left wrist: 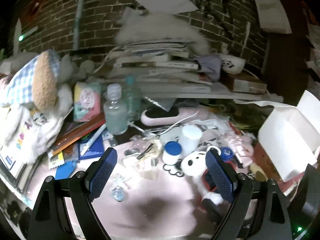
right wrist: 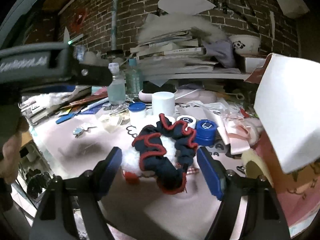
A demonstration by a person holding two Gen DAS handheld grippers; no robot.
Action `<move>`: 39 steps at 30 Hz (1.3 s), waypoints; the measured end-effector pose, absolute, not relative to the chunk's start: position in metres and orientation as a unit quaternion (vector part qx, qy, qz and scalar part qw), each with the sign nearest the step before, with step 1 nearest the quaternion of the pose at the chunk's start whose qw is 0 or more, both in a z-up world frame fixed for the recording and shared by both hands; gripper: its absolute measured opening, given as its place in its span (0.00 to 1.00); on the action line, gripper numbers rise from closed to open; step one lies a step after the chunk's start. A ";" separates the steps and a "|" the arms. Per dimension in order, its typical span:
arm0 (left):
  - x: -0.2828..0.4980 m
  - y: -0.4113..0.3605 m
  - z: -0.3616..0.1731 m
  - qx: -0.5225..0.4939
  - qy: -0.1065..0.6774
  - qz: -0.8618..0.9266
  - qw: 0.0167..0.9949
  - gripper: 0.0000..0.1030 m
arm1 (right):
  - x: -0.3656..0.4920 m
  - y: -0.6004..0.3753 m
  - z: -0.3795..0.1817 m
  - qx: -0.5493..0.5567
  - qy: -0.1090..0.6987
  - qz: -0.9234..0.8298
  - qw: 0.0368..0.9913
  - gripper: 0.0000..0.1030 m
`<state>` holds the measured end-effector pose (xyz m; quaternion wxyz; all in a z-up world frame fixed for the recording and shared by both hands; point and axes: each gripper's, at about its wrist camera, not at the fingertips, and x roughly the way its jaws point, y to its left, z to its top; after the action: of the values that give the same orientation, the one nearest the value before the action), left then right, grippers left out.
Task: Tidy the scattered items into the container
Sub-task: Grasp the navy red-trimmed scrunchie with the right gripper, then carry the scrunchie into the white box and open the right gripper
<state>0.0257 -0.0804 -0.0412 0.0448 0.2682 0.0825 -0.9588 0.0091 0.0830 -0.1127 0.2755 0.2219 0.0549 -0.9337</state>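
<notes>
Hovering open and empty, the right tool (right wrist: 160, 162) straddles a navy-and-red scrunchie (right wrist: 164, 150) mid-tabletop (right wrist: 90, 140); the left tool (left wrist: 161, 172) gapes empty beside a white plush dog (left wrist: 197, 160); a white box (right wrist: 290, 110) stands at the right edge.

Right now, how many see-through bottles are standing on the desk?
2. The clear bottle stands in front of the book pile; the greenish bottle stands just behind it, toward the right. More may hide in the clutter.
</notes>
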 end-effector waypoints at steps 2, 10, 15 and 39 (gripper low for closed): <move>0.027 -0.082 -0.043 0.267 0.093 -0.959 0.031 0.86 | 0.007 0.083 -0.114 0.227 0.049 -0.932 0.279 0.72; 0.030 -0.079 -0.043 0.262 0.087 -0.961 0.023 0.86 | 0.013 0.078 -0.115 0.214 0.064 -0.932 0.287 0.41; 0.031 -0.080 -0.043 0.263 0.092 -0.960 0.023 0.86 | 0.020 0.083 -0.109 0.195 0.067 -0.938 0.280 0.33; 0.040 -0.104 -0.042 0.261 0.110 -0.957 0.062 0.86 | 0.061 0.075 -0.048 0.099 0.093 -0.934 0.330 0.32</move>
<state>0.0398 -0.1040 -0.0418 0.0623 0.2608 0.1099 -0.9571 0.0613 0.0754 -0.0477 0.3301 0.0993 0.0929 -0.9341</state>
